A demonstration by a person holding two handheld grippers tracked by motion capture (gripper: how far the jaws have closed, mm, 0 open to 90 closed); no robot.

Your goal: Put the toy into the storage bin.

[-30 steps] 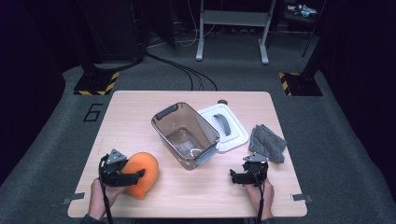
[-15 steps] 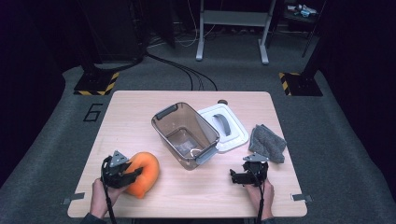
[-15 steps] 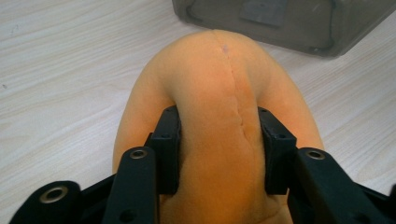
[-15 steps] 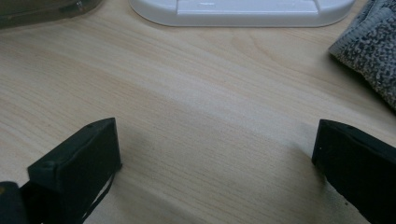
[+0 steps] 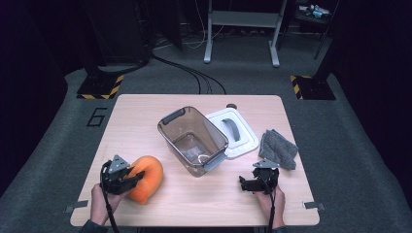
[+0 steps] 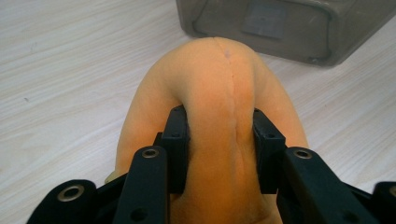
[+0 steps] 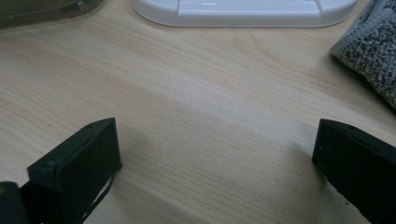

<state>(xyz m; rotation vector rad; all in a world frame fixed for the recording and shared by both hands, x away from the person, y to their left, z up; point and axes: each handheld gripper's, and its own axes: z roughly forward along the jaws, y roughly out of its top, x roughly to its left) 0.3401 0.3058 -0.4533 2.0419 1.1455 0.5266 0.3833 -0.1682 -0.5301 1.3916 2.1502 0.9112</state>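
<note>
Tongs on the left (image 6: 217,140) are clamped across the middle of a soft orange plush cushion (image 6: 219,93), their black jaws sunk into the fabric on either side of its seam; seen from above, the left tongs (image 5: 127,177) grip the orange cushion (image 5: 145,177) at the near left of the pale wooden surface (image 5: 145,121). Right tongs (image 7: 215,158) hover spread wide and empty over bare wood at the near right, seen from above at (image 5: 255,183). Between the two stands a smoky transparent plastic bin with grey handles (image 5: 192,138), open and holding no cushion; its white lid with a grey handle (image 5: 233,132) lies flat just behind it, touching its far side, and a folded grey cloth (image 5: 278,148) rests further right. Judging by this, the grasp is made, while carrying the cushion to the bin and closing the lid appear to remain. Compared with one second ago, the cushion sits slightly lower and nearer the person, the left hand has drawn back a little, and the right tongs have not moved
</note>
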